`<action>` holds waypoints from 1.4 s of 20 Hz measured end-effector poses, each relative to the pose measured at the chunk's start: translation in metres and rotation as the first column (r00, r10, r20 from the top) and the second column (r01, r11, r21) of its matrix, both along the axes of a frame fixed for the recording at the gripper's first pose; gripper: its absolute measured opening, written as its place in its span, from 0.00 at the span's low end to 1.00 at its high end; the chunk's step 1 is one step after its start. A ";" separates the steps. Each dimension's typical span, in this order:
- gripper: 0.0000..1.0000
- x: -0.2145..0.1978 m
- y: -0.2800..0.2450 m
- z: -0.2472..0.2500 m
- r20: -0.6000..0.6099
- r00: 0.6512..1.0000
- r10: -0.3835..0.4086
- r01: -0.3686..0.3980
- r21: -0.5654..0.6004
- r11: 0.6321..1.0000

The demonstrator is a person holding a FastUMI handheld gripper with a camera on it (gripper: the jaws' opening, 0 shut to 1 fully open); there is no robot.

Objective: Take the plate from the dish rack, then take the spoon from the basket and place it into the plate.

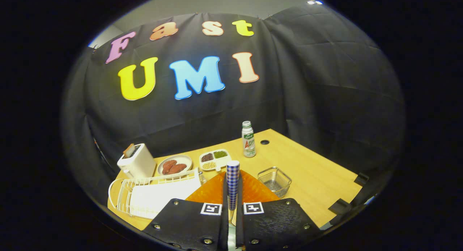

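The gripper (pixel 232 222) was closed tight on the spoon (pixel 233 184), its fingers squeezing the checked handle so that the handle stood up between them and the rest ran down out of sight. Just ahead of and under the fingers lay the orange plate (pixel 253 191), flat on the wooden table (pixel 318 171), so the spoon seemed to hang right over where it belonged.

The main risk, as I judged it, was letting go too high: the spoon could bounce off the plate's ribbed surface and skid onto the table. A tilted release could also tip it over the plate's rim towards the wire basket (pixel 274 180) just to the right (now empty, as far as could be seen).

To the left sat the white dish rack (pixel 152 196), close against the plate. Beyond it stood a toaster (pixel 136 160), a dish of food (pixel 174 165), a small divided tray (pixel 215 159) and a bottle (pixel 248 139). None of these stood in the way of a straight drop.
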State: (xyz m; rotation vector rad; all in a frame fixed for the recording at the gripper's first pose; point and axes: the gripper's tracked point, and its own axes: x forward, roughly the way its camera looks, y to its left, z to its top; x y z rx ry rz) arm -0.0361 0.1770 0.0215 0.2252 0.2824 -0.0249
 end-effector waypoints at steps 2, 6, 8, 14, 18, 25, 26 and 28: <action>0.08 -0.020 0.026 -0.017 -0.030 0.997 0.068 -0.068 -0.004 0.998; 0.08 -0.049 0.063 -0.054 -0.090 0.981 0.169 -0.171 -0.007 0.985; 0.08 -0.059 0.072 -0.071 -0.119 0.974 0.193 -0.196 -0.008 0.981; 0.08 -0.072 0.081 -0.105 -0.180 0.961 0.209 -0.207 0.031 0.978; 0.11 -0.070 0.081 -0.114 -0.194 0.959 0.206 -0.199 0.056 0.978; 0.23 -0.064 0.070 -0.105 -0.179 0.969 0.172 -0.161 0.074 0.984; 0.23 -0.064 0.068 -0.105 -0.178 0.969 0.171 -0.161 0.069 0.984; 0.23 -0.062 0.066 -0.098 -0.164 0.972 0.170 -0.163 0.058 0.985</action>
